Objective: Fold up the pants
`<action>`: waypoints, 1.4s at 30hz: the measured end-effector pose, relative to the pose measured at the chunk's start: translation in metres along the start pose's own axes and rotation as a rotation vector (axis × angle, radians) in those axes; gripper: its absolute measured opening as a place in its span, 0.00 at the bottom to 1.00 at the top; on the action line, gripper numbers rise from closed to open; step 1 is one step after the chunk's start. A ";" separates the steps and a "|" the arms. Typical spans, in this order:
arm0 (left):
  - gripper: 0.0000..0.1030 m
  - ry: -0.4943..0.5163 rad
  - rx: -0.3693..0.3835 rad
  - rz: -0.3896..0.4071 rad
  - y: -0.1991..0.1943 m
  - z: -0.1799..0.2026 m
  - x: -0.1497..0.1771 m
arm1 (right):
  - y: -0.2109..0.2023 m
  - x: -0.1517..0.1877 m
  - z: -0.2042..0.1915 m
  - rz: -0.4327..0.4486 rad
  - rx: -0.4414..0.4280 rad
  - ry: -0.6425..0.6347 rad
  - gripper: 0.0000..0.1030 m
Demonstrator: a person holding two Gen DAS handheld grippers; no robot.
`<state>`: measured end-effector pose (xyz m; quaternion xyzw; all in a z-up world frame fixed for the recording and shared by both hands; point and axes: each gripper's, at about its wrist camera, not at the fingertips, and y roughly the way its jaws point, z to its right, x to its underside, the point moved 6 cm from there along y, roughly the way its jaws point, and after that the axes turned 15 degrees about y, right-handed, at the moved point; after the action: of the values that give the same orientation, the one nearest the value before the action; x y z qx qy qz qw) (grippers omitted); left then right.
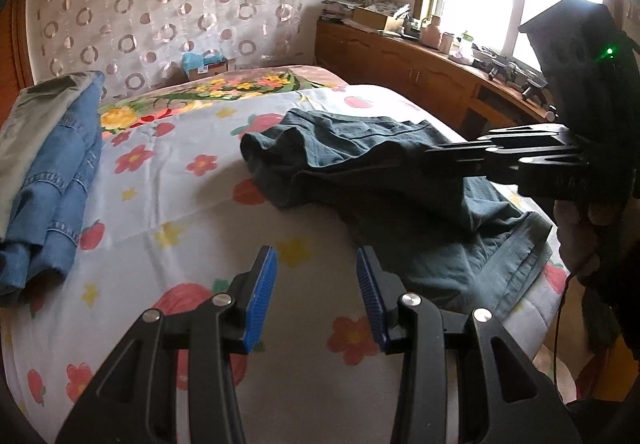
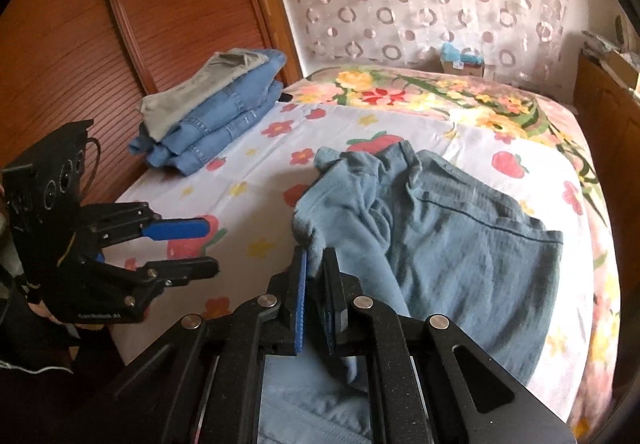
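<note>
Grey-blue pants lie crumpled on the flowered bed sheet; in the left wrist view they look dark teal, spread to the right. My right gripper is shut on a fold of the pants' fabric near their left edge and lifts it slightly; it shows from the side in the left wrist view. My left gripper is open and empty, over bare sheet to the left of the pants; it also shows in the right wrist view.
A stack of folded jeans with a grey garment on top sits at the bed's far left. A wooden wardrobe stands left, a wooden sideboard with clutter under the window. A floral blanket covers the bed's head end.
</note>
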<state>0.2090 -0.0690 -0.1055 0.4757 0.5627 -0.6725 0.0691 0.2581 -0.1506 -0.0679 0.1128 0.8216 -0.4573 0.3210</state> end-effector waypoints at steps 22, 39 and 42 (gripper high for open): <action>0.39 0.036 0.012 -0.019 0.024 0.009 -0.027 | -0.010 -0.060 0.118 0.063 0.291 0.001 0.03; 0.39 0.087 0.009 -0.022 0.062 -0.005 -0.081 | -0.019 -0.063 0.168 0.088 0.357 0.084 0.34; 0.39 0.097 0.009 -0.027 0.075 -0.011 -0.093 | -0.014 -0.055 0.164 0.048 0.308 0.071 0.35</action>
<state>0.3118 -0.1279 -0.0895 0.5003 0.5688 -0.6521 0.0307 0.3635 -0.2877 -0.0852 0.1963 0.7496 -0.5659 0.2815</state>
